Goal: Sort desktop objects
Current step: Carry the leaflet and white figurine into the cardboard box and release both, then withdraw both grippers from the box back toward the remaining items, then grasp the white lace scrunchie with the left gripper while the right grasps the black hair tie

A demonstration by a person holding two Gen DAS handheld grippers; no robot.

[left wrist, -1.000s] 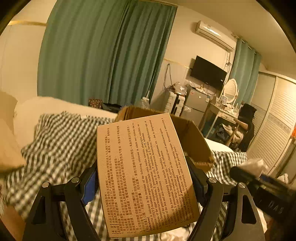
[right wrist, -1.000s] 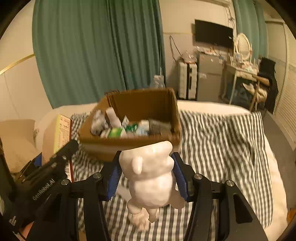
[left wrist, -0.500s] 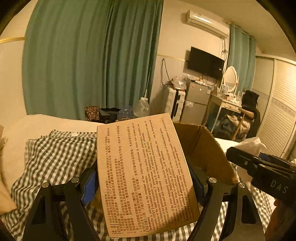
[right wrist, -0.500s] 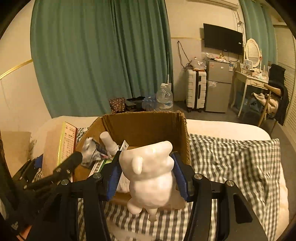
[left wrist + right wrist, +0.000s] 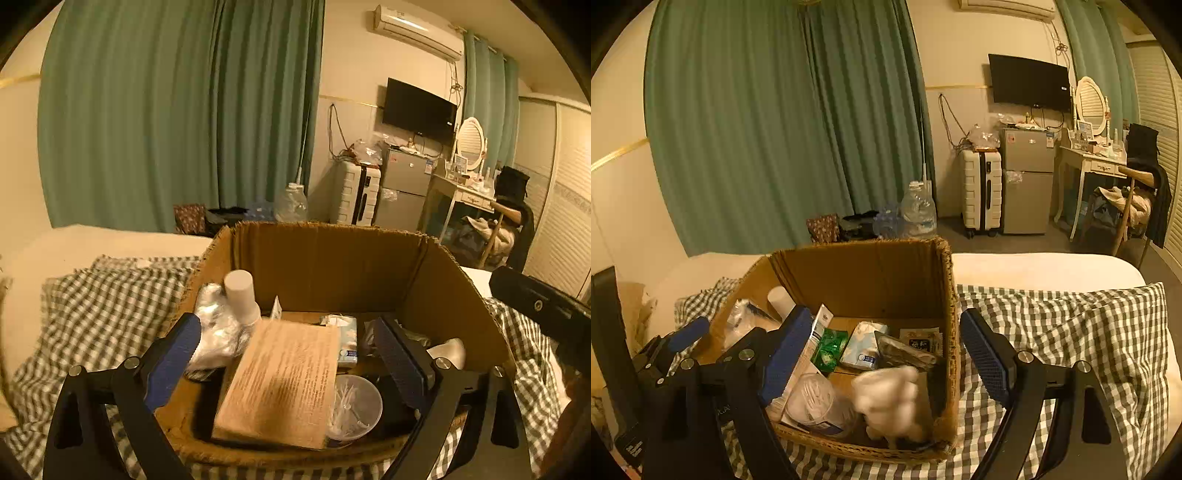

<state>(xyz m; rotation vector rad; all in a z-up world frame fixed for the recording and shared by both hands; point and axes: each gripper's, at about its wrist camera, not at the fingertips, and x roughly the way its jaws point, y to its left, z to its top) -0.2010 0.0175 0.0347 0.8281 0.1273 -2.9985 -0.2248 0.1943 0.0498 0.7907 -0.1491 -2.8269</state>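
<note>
Released, booklet [image 5: 282, 380] and toy bear [image 5: 890, 400] lie in cardboard box [image 5: 871, 277].

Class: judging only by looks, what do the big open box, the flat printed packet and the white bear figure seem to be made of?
Big open box: corrugated cardboard, matte brown, with rough, frayed rims.
Flat printed packet: thin paperboard, matte tan, sharp folded edges, small print.
White bear figure: blurred; a smooth, pale, moulded-looking surface suggests plaster, ceramic or plastic. I cannot tell which.

the left gripper [image 5: 288, 354] is held with its jaws spread wide; the right gripper [image 5: 886, 354] is likewise opened wide, nothing gripped.
</note>
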